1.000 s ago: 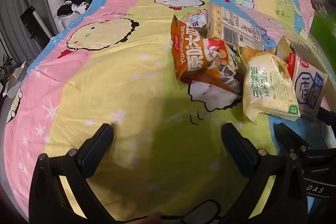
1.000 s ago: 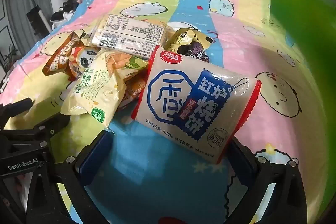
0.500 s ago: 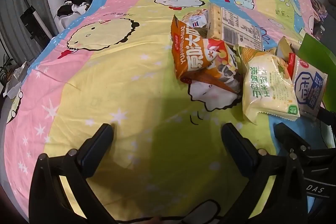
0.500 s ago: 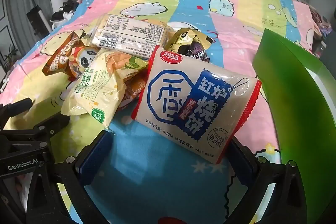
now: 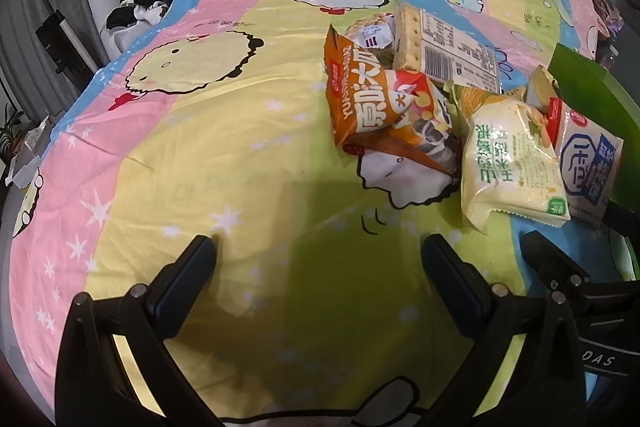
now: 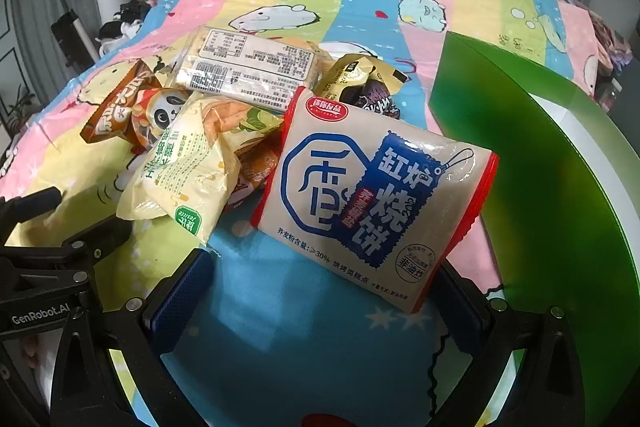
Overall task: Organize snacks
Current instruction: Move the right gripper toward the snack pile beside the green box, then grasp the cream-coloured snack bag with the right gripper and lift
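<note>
The left gripper (image 5: 319, 259) is hovering with jaws apart over bare bedspread (image 5: 224, 131), left of the snack pile. The right gripper (image 6: 322, 279) is likewise standing spread, empty, just near of the white-and-blue biscuit packet (image 6: 372, 195). That packet is lying rightmost in the heap beside the pale yellow bag (image 6: 192, 171), with what appears to be a green bin (image 6: 552, 167) sitting to its right.
</note>
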`<state>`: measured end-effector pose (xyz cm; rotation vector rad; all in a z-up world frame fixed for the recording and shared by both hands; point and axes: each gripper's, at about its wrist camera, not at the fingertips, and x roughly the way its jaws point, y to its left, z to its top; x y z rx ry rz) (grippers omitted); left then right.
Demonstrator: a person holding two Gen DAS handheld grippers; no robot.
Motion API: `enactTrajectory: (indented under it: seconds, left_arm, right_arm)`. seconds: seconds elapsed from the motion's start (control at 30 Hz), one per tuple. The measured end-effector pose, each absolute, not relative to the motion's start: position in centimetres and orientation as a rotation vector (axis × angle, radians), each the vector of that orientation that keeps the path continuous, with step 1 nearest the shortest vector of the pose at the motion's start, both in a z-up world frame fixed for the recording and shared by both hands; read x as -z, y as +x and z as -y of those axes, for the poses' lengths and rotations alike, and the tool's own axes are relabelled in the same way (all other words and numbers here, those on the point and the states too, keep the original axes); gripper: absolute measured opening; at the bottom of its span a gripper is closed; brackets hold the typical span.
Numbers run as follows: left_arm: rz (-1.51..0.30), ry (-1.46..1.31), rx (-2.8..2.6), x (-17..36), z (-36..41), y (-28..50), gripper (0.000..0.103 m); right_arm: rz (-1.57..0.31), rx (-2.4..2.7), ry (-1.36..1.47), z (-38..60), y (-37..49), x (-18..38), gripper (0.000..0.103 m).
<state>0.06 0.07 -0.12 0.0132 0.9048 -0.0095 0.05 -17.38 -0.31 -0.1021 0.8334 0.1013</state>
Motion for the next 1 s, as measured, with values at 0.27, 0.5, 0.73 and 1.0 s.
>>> enactTrajectory:
  seconds: [0.27,0.5,0.73,1.0]
  left_arm:
    - [-0.967,0.003,0.021,-0.1,-0.2,0.3,0.102]
    - [-0.966,-0.038,0.029,-0.7,-0.5,-0.1,0.097]
    - [-0.881,-0.188,0.150,-4.6,-1.6,-1.1,0.090]
    - [-0.771,-0.177,0.218,-7.1,-0.1,-1.9,0.073]
  right_arm:
    - [-0.828,-0.102,-0.088,17.2,0.1,0.2,0.103]
    - [-0.847,-0.092,-0.105,16.9,0.1,0.5,0.103]
    - [-0.883,-0.127,0.010,17.5,-0.4,-1.4,0.103]
    - [-0.798,-0.238,0.241,19.0,-1.5,-7.9,0.102]
